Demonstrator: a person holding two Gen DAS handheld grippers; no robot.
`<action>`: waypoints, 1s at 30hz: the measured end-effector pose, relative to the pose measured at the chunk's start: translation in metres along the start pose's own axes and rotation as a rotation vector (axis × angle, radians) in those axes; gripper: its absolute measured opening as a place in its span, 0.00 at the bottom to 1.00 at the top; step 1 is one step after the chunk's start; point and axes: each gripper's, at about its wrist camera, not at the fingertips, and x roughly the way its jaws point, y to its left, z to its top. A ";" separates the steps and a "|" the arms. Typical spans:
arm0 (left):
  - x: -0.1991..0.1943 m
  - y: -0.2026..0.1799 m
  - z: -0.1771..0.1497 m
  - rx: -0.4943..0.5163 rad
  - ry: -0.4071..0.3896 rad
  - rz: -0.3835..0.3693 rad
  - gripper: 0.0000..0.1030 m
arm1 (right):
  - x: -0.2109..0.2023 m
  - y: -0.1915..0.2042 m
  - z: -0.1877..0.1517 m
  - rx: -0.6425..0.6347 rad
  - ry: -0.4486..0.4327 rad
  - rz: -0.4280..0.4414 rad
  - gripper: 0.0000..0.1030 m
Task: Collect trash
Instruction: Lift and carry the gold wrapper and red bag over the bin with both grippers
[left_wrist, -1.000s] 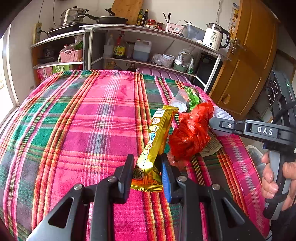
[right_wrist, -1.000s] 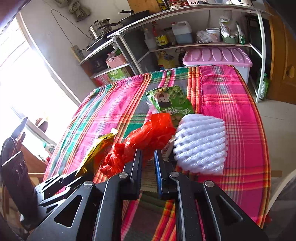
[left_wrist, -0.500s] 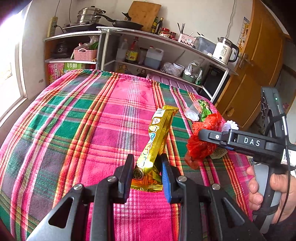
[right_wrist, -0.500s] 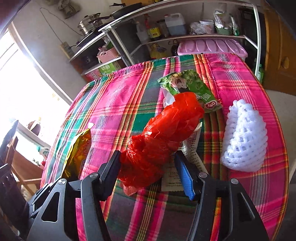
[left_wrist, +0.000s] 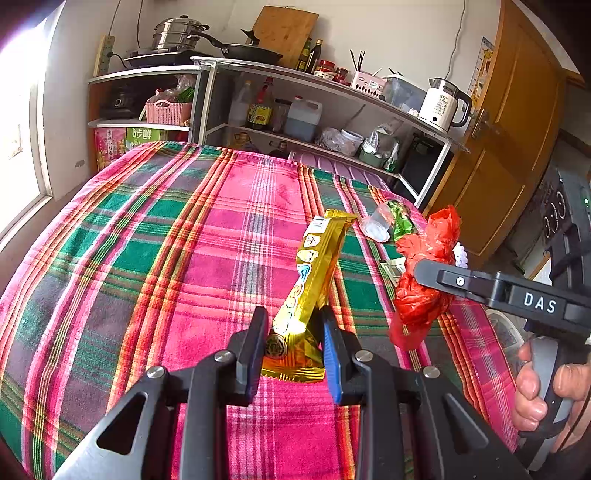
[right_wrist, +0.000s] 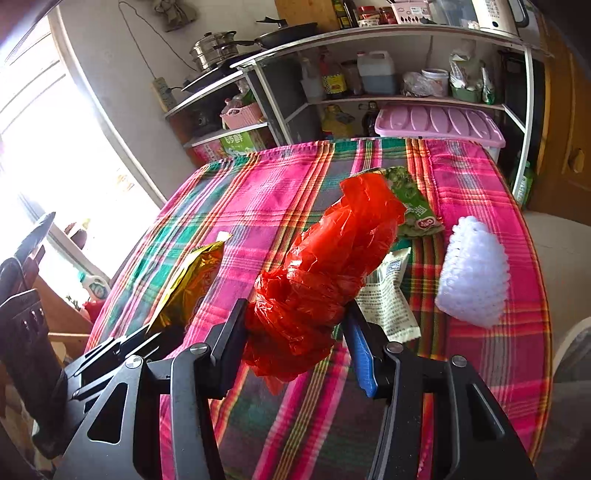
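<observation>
Gold wrapper (left_wrist: 312, 280) being pinched by left gripper (left_wrist: 291, 350), red bag (right_wrist: 325, 273) being clamped by right gripper (right_wrist: 295, 343), white foam net (right_wrist: 474, 273) showing fully in right view only.

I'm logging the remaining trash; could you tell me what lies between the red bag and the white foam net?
In the right wrist view, a white printed sachet lies between the red bag and the white foam net.

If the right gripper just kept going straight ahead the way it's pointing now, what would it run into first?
The right gripper is already shut on the red plastic bag. Pushed on, the bag's far end would probably reach the green snack wrapper on the plaid tablecloth first, though depth is unclear.
</observation>
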 end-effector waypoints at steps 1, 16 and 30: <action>-0.003 -0.003 -0.001 0.005 -0.005 -0.005 0.29 | -0.008 -0.001 -0.004 -0.004 -0.009 -0.001 0.50; -0.036 -0.090 -0.031 0.121 -0.011 -0.124 0.29 | -0.108 -0.063 -0.078 0.074 -0.091 -0.087 0.50; -0.027 -0.179 -0.044 0.240 0.032 -0.237 0.29 | -0.160 -0.131 -0.113 0.208 -0.158 -0.156 0.50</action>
